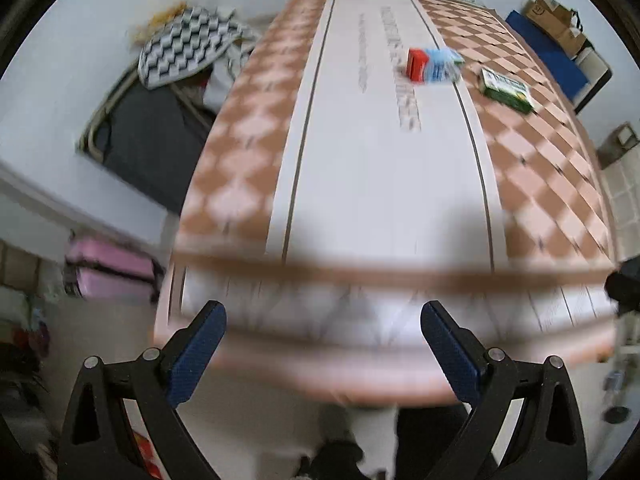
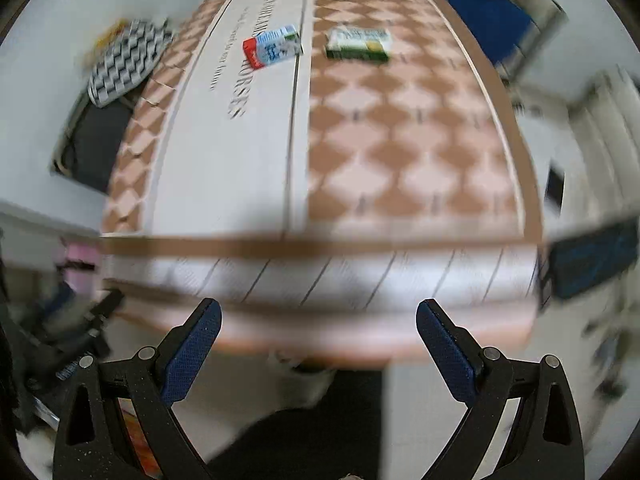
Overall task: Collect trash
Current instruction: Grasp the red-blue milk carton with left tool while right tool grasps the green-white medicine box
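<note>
A long cloth-covered table (image 2: 420,152) is shown stretching ahead of both grippers. Two cartons lie far along it, well apart from the fingers: a green box (image 2: 357,44) rightward, long axis crosswise, and a red-and-blue carton (image 2: 272,47) beside it. The right gripper (image 2: 319,312) is judged nearer; it and the left gripper (image 1: 323,316) are spread wide, empty.

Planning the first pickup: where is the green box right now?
The green box lies flat on the table's checkered band, far end, just right of the red-and-blue carton; both views show it.
</note>
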### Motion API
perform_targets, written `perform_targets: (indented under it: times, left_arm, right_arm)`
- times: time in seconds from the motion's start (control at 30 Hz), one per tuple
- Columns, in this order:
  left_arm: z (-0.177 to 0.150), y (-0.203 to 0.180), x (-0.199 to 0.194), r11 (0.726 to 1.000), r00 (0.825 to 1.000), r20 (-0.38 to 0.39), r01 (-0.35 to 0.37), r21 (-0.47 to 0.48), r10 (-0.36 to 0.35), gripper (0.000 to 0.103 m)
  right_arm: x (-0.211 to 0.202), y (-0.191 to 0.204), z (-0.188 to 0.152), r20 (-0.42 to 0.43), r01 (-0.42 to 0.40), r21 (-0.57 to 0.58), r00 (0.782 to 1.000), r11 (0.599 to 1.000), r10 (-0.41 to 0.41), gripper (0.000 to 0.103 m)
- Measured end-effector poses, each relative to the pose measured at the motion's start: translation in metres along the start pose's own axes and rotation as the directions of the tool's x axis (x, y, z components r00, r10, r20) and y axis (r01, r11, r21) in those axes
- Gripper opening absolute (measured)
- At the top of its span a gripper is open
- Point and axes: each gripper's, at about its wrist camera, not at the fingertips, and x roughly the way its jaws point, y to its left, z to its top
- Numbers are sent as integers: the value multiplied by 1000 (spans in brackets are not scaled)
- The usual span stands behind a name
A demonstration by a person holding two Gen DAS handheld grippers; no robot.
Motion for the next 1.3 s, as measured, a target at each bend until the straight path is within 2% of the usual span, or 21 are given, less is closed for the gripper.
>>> perform_targets:
  times: [0.07, 0.13, 0.27, 0.33, 0.4, 0.47, 0.53, 0.6, 0.67, 0.7, 0.77, 0.83, 0.9, 0.97, 1.07, 1.17, 1.3]
  left_arm:
    - [29, -15, 21, 999, 999, -4, -43, 33, 43, 99]
    - [59, -29, 48, 996, 997, -23, -72, 55, 73, 99]
    - [102, -48, 87, 992, 992, -71, -96, 77, 101, 99]
    - [120, -55, 102, 992, 990, -86, -101, 77, 108, 99]
    - [133, -61, 112, 992, 989, -101, -103, 78, 111, 99]
    - [143, -66, 120, 991, 987, -112, -107, 82, 116, 99]
    - [150, -70, 126, 989, 985, -125, -110, 95, 121, 99]
    - [156, -73, 128, 986, 983, -129, -119, 118, 134, 99]
    - [162, -76, 126, 981, 983, -117, -124, 151, 142, 99]
    - [166, -77, 122, 976, 984, -106, -126, 179, 147, 99]
    - [177, -83, 114, 961, 987, -68, -122, 248, 142, 99]
    - [190, -93, 105, 935, 991, -22, -114, 336, 129, 99]
    - [209, -108, 97, 886, 993, 25, -112, 449, 113, 99]
    - [224, -124, 90, 827, 994, 65, -104, 552, 82, 99]
    - [244, -147, 92, 752, 999, 37, -36, 658, 16, 99]
    - [255, -170, 104, 678, 1000, -25, 30, 735, -16, 98]
    - [256, -193, 121, 606, 995, -95, 80, 791, -7, 93]
  right_arm:
    - [23, -9, 63, -43, 51, -126, 997, 991, -57, 99]
    - [48, -11, 119, -82, 84, -258, 991, 963, -108, 99]
    - [99, -17, 215, -117, 149, -462, 967, 874, -227, 99]
    - [122, -16, 251, -144, 149, -545, 953, 825, -267, 99]
    - [150, -14, 284, -164, 145, -636, 934, 758, -317, 99]
    - [173, -9, 302, -171, 136, -705, 920, 696, -353, 99]
    - [190, -5, 317, -176, 119, -751, 912, 650, -370, 99]
    - [203, -1, 329, -201, 69, -771, 917, 634, -345, 99]
    - [212, 2, 336, -252, 0, -767, 919, 641, -303, 96]
    - [216, 2, 339, -278, -28, -759, 917, 651, -285, 80]
    - [219, -3, 342, -296, -40, -743, 915, 668, -274, 81]
    - [219, -14, 346, -319, -48, -714, 910, 699, -264, 81]
    - [216, -34, 355, -353, -61, -652, 906, 756, -232, 80]
    - [210, -56, 363, -353, -38, -599, 909, 800, -221, 80]
    - [202, -91, 378, -360, -24, -500, 915, 866, -183, 80]
    - [199, -117, 390, -353, 5, -451, 917, 892, -183, 79]
    - [198, -140, 402, -353, 27, -411, 917, 911, -186, 79]
